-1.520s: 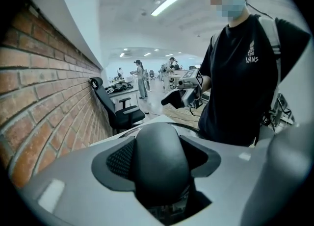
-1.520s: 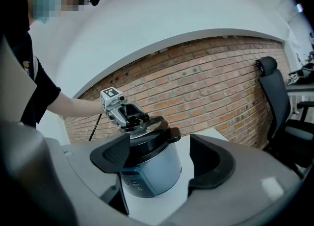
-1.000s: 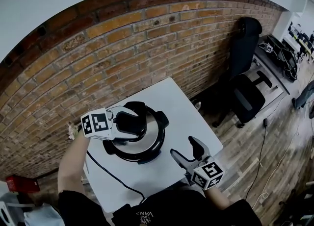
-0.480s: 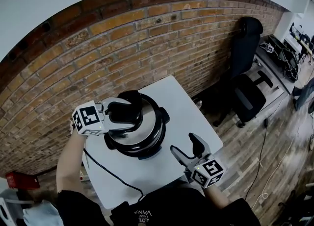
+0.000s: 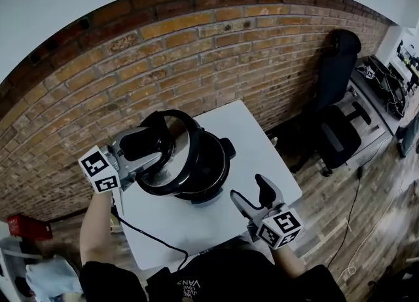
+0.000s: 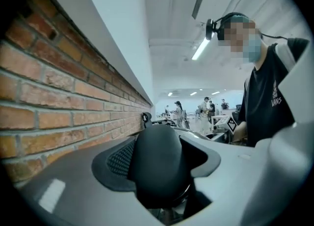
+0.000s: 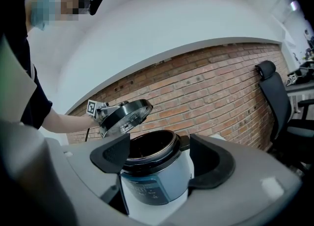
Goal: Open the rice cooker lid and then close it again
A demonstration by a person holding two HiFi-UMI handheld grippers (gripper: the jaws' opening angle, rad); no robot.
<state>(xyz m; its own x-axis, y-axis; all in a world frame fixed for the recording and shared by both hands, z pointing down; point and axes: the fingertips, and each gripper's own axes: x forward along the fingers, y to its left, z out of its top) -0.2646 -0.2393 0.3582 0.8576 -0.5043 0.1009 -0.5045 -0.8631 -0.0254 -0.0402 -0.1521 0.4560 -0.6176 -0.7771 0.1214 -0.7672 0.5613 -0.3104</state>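
Note:
The white rice cooker (image 5: 213, 166) stands on a small white table (image 5: 245, 127), its dark pot uncovered. Its round metal lid (image 5: 171, 156) hangs tilted above the cooker's left side. My left gripper (image 5: 145, 145) is shut on the lid's black handle (image 5: 139, 141), which fills the space between the pads (image 6: 117, 163) in the left gripper view. From the right gripper view I see the lid (image 7: 125, 116) raised over the open cooker (image 7: 154, 176). My right gripper (image 5: 250, 192) is open and holds nothing, near the table's front right, pointing at the cooker.
A brick wall (image 5: 216, 65) runs right behind the table. A black power cable (image 5: 144, 235) trails from the cooker over the table's front left edge. A black office chair (image 5: 337, 130) stands to the right on the wooden floor. A red object (image 5: 29, 227) lies far left.
The left gripper has lifted the lid off the cooker, up and to the left, and tilted it so the pot is uncovered. The right gripper has barely moved.

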